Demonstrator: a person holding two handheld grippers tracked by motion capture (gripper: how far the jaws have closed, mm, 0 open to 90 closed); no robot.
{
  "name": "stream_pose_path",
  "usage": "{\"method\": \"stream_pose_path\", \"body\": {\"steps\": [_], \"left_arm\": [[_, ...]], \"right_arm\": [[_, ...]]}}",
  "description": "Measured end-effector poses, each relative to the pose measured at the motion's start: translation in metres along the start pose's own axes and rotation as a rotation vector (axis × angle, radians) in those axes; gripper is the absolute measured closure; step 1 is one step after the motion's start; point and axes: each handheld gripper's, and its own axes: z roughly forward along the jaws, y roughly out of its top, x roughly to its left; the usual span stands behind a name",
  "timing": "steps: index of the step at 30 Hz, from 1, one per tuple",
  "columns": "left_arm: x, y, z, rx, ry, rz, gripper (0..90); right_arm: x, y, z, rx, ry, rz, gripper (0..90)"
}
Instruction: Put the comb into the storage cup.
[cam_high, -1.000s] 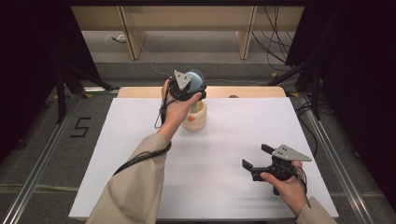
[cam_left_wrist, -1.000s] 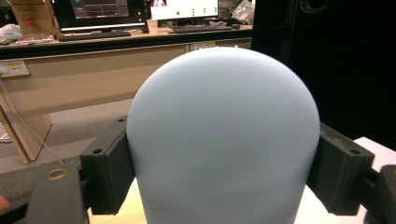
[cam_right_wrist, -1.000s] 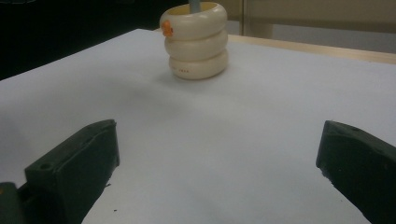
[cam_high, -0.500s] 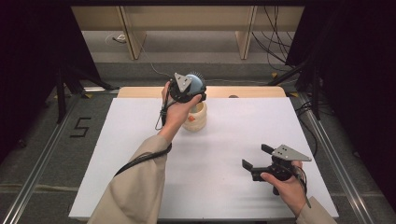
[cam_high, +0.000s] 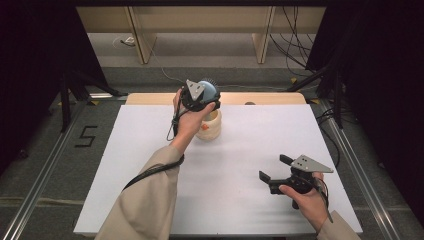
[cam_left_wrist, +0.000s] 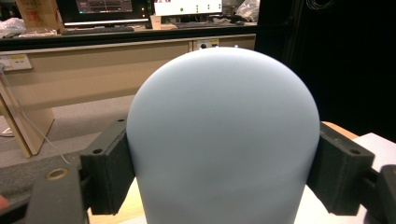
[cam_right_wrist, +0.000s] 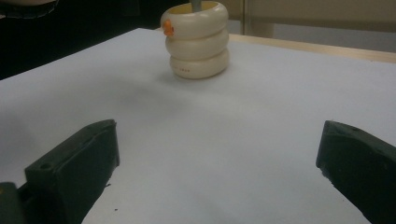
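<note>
On the white counter, the left hand-held gripper clamps a pale blue dome just above the cream ringed holder; lowered off-centre, it could tip that holder, while the right hand-held gripper gapes empty, well apart.

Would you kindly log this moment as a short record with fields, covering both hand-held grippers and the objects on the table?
left hand-held gripper: jaws shut on the pale blue dome, held above the cream holder
right hand-held gripper: jaws open, nothing between them, low over the white table
cream holder: ribbed, three stacked rings, upright near the table's far edge, small orange spot near its rim
dome and holder: whether they touch cannot be told
</note>
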Motion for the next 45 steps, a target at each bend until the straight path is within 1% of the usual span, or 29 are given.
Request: {"method": "stream_pose_path", "body": {"steps": [10,15,21,26,34,37,45], "left_arm": [[-0.001,-0.003,0.000,-0.011,0.000,-0.006,19.3],[0.000,-0.003,0.000,-0.009,0.010,-0.014,19.2],[0.001,-0.003,-0.002,-0.003,0.000,-0.018,19.1],[0.001,-0.002,-0.006,0.008,-0.002,-0.017,19.0],[0.001,-0.004,-0.015,0.024,-0.009,-0.027,18.8],[0.002,-0.006,-0.018,0.037,-0.009,-0.039,18.3],[0.009,-0.012,-0.027,0.054,-0.004,-0.041,17.7]], "right_arm": [[0.000,0.000,0.000,-0.001,0.000,-0.001,0.2],[0.000,0.000,0.000,0.002,0.001,-0.001,0.2],[0.000,0.000,0.001,0.005,0.002,-0.002,0.2],[0.001,0.000,0.001,0.007,0.004,-0.002,0.3],[0.001,-0.001,0.001,0.009,0.004,0.001,0.2],[0.002,-0.001,0.001,0.011,0.004,0.001,0.2],[0.002,-0.001,0.002,0.012,0.003,0.001,0.2]]}}
